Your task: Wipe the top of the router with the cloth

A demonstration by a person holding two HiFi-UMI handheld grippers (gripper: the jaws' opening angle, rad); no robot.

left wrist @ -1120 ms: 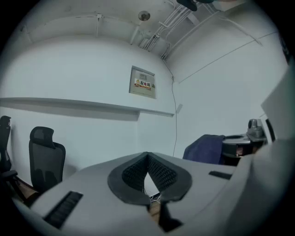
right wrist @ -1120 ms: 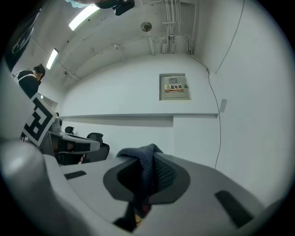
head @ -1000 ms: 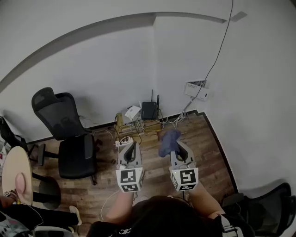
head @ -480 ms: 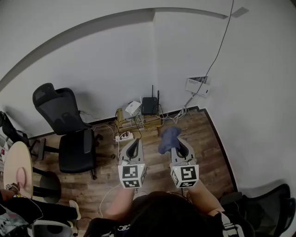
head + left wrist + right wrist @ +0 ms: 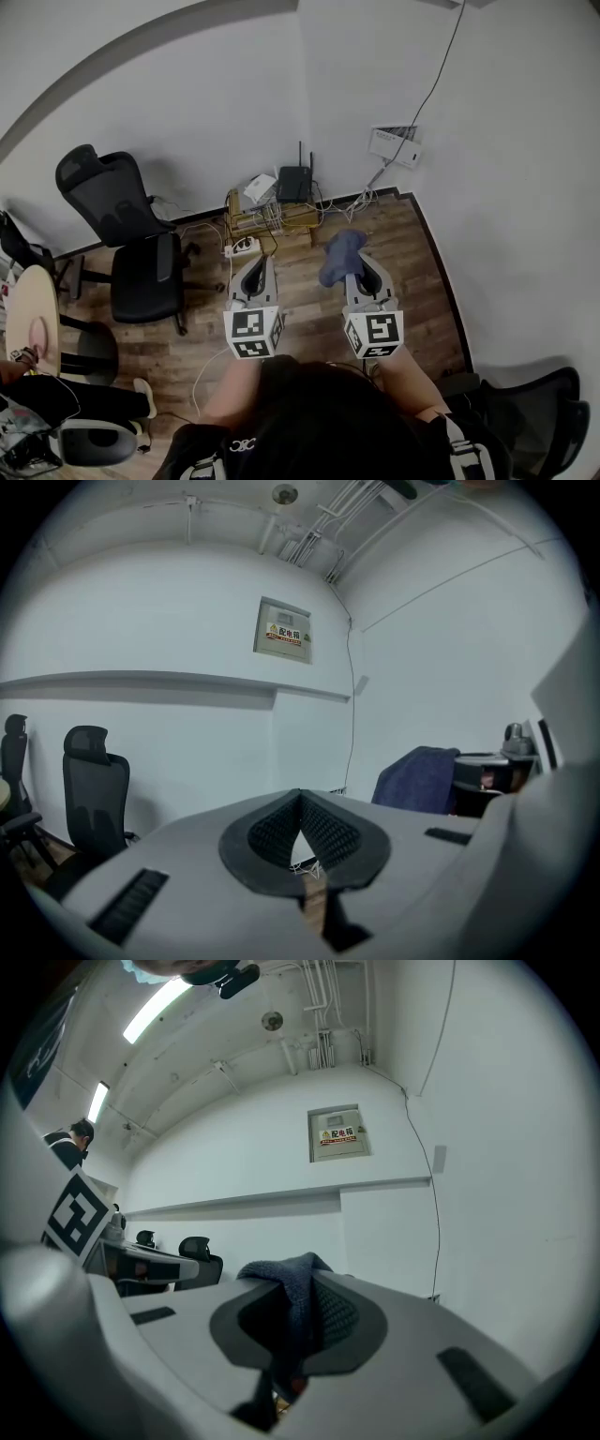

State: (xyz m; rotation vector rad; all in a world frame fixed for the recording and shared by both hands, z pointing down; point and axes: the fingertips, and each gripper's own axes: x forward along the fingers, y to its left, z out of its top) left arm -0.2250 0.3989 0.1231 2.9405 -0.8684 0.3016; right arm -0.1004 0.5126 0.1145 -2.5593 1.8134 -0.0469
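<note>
Cloth (image 5: 339,258) in the grip of the right tongs (image 5: 362,274), a person stands on a wood floor (image 5: 412,272) facing the corner of a room. The dark blue fabric bunches above the tong tips just right of centre in the head view, and the right gripper view shows it pinched between the two pads. The left tongs (image 5: 260,269) are closed on nothing, their tips meeting in the left gripper view. The router (image 5: 292,184), black with two upright antennas, sits at upper centre of the head view on a low stand (image 5: 246,221) against the wall, among tangled cables (image 5: 349,202). It is well apart from both tongs. An office chair (image 5: 141,272) stands at the left of the frame.

Wiping does not appear to have begun; the step in hand looks like the approach, cloth carried toward the corner. The next move would call for bringing the right tongs forward and down until the cloth lies on the router's top. The strokes should then run across it under light pressure. The antennas and cables need to be kept clear. A router this slim may well slide on its stand, so the empty left tongs could steady it.
</note>
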